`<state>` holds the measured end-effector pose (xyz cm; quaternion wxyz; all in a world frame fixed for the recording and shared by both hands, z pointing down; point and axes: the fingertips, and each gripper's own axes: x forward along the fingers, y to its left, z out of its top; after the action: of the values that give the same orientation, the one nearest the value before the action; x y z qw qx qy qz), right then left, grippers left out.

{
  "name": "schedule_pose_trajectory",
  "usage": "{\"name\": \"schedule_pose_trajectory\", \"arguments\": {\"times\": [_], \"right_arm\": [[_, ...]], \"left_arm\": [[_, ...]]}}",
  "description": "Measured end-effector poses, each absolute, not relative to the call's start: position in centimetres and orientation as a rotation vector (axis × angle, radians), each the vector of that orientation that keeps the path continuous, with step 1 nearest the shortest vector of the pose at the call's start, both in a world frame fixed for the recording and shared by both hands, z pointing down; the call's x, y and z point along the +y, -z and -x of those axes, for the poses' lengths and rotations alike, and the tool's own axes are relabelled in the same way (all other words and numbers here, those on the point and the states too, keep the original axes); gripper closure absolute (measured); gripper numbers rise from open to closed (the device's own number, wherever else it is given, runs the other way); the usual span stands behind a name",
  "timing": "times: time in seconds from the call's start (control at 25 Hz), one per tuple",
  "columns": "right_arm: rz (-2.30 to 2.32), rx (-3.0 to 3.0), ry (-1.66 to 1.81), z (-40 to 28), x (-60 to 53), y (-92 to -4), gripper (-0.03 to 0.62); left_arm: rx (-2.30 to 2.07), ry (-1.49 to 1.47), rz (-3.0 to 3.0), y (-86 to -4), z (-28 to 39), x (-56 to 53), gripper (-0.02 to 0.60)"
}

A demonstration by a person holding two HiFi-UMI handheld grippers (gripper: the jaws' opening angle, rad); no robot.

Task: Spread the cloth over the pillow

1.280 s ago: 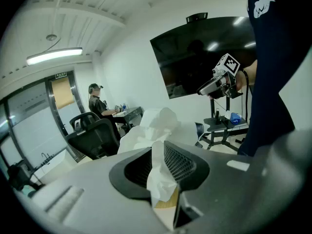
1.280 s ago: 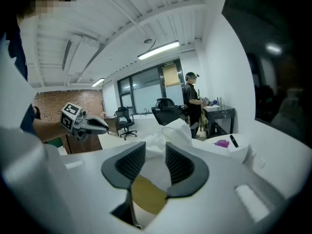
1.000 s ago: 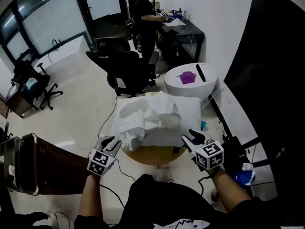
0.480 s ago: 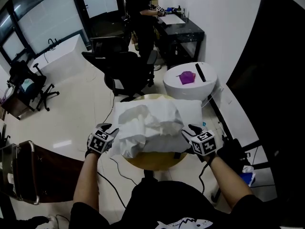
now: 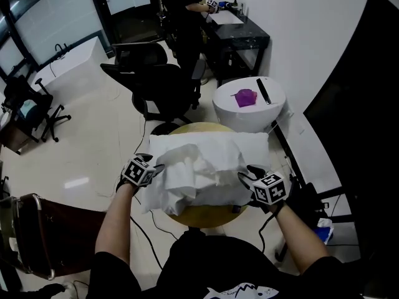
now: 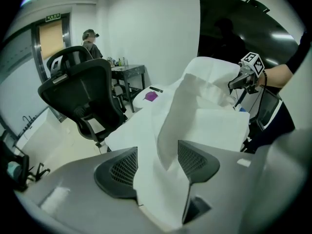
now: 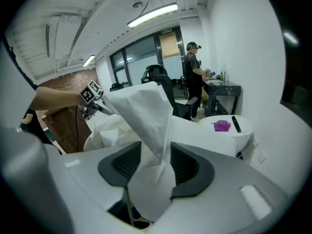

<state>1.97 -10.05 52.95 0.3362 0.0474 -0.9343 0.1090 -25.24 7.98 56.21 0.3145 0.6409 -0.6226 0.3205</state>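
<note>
A white pillow (image 5: 257, 143) lies on a small round wooden table (image 5: 206, 215). A crumpled white cloth (image 5: 193, 167) is bunched over its near and left parts. My left gripper (image 5: 151, 167) is at the pillow's near left corner, and my right gripper (image 5: 246, 174) at its near right corner. In the left gripper view the jaws of the left gripper (image 6: 157, 167) are opening wide, with a fold of cloth (image 6: 175, 111) lying loose between them. In the right gripper view the right gripper (image 7: 156, 162) is also opening, with a cloth (image 7: 146, 111) fold standing slack between its pads.
Behind the table stand a black office chair (image 5: 159, 83) and a white round stand (image 5: 271, 108) with a purple object (image 5: 246, 97) on it. A person (image 5: 181, 5) works at a black desk farther back. A brown panel (image 5: 62, 226) is at my lower left. A dark wall runs along the right.
Both grippers have moved forward from in front of the table to the pillow's near corners, bringing the cloth with them. The cloth now lies further across the pillow. Both sets of jaws stand wider.
</note>
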Motion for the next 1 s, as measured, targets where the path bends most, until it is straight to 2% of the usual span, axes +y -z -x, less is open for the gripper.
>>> {"name": "schedule_pose_trajectory", "arguments": {"times": [0.12,0.24,0.32,0.36,0.4,1.0], "right_arm": [[-0.124,-2.406,-0.304,-1.7,-10.1,-53.7,0.416],[-0.143,-2.41,-0.29,-1.5,-10.5,-53.5,0.495],[-0.167,-2.422,-0.287,-1.4,-10.9,-53.3,0.558],[-0.176,-2.426,-0.287,-1.3,-11.0,-53.1,0.583],[-0.184,-2.429,-0.283,-1.3,-11.2,-52.9,0.583],[-0.385,-2.56,-0.128,0.5,-18.4,-44.6,0.585]], "left_arm": [[-1.571,-0.851,-1.735,-57.4,24.8,7.3,0.333],[-1.532,-0.852,-1.786,-58.0,24.5,6.9,0.372],[-1.523,-0.867,-1.805,-58.0,24.5,6.9,0.448],[-1.524,-0.887,-1.807,-57.9,24.6,6.9,0.537],[-1.524,-0.912,-1.808,-57.7,24.8,7.0,0.588],[-1.723,-1.3,-1.85,-45.4,31.8,4.2,0.589]]}}
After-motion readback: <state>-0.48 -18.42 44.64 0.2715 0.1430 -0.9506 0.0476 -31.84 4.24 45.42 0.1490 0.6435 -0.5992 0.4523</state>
